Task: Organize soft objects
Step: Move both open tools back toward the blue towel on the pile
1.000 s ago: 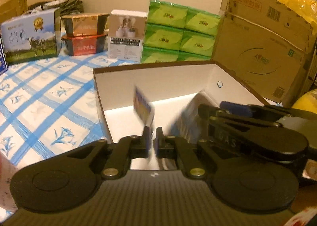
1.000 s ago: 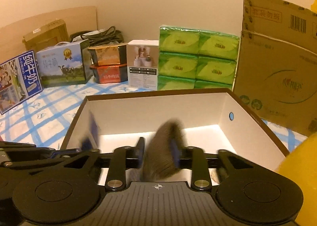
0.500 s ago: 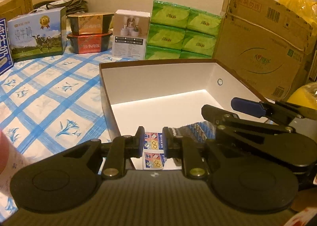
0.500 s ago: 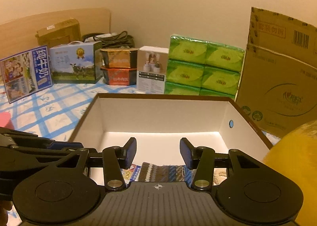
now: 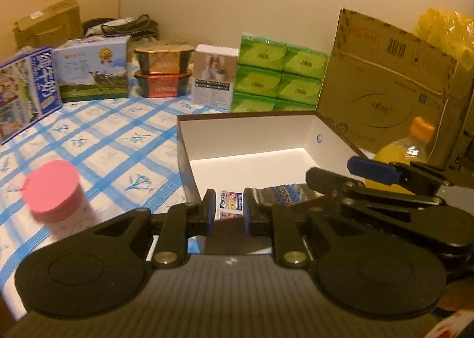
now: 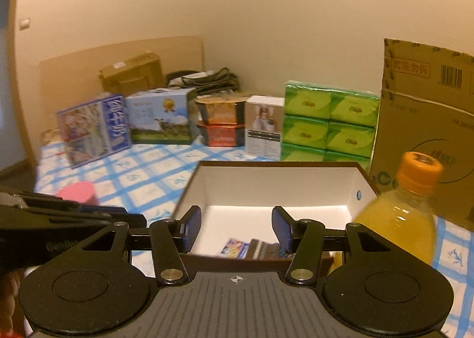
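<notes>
An open box with white inner walls (image 5: pixel 246 136) (image 6: pixel 278 186) stands on the blue-checked cloth. At its near end lie a small printed tissue packet (image 5: pixel 229 204) (image 6: pixel 234 247) and a dark knitted piece (image 5: pixel 284 194) (image 6: pixel 263 247), side by side. My left gripper (image 5: pixel 228 216) hovers above the near rim, jaws a narrow gap apart, holding nothing. Beside it on the right, my right gripper (image 6: pixel 237 228) (image 5: pixel 346 175) hangs over the same rim. Its jaws are opening and nothing is between them.
A pink-lidded jar (image 5: pixel 51 189) stands left of the box and an orange juice bottle (image 6: pixel 400 219) right of it. Along the wall stand milk cartons (image 5: pixel 91 71), food tubs (image 5: pixel 163 71), green tissue packs (image 5: pixel 278 77) and a big cardboard carton (image 5: pixel 385 86).
Both grippers opened, letting the packet and the knitted piece drop into the box. Both have since pulled back and risen, so more of the table shows.
</notes>
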`<state>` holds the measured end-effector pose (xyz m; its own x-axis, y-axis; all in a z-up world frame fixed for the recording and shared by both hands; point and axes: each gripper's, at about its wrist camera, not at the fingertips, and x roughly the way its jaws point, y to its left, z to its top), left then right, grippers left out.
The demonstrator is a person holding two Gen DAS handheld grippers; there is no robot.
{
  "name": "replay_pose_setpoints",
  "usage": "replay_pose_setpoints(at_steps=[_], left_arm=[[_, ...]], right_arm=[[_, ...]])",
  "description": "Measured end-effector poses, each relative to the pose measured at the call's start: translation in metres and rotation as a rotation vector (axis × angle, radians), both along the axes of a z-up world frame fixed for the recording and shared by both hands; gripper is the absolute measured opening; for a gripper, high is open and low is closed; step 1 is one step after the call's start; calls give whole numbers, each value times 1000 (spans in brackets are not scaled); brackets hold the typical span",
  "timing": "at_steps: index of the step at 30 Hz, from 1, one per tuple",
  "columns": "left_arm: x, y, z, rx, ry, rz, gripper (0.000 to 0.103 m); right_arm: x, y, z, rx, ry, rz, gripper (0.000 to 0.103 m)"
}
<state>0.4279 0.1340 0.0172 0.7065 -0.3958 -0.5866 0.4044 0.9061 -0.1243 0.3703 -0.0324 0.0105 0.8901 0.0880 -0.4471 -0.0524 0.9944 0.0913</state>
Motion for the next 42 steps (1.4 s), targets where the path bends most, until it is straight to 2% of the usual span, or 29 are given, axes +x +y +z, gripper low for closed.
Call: replay_pose_setpoints(at_steps=[3,5,8,18,23,31,42], left_arm=[[-29,3,17,-1,-15,33,20],[-47,3,27,-12,-22,52,27],[-76,1,38,-23,-39,79,32],[-165,-16,53,-50,-41,182,34],[-201,-28,48,-33,-28,232,34],[-244,-42,31,-39,31,282,34],[-283,-55,-3,44,81,292,34]], right_arm=[[-23,-10,9,32,-4,37,55],[-38,-19,14,61,2,65,56],[-60,-34,19,106,11,117,57],[-122,-80,15,171,73,199,60],[-148,-99,11,183,87,242,61],[-174,-128,-2,246,177,255,62],[-193,-145,-26,241,248,265,62]])
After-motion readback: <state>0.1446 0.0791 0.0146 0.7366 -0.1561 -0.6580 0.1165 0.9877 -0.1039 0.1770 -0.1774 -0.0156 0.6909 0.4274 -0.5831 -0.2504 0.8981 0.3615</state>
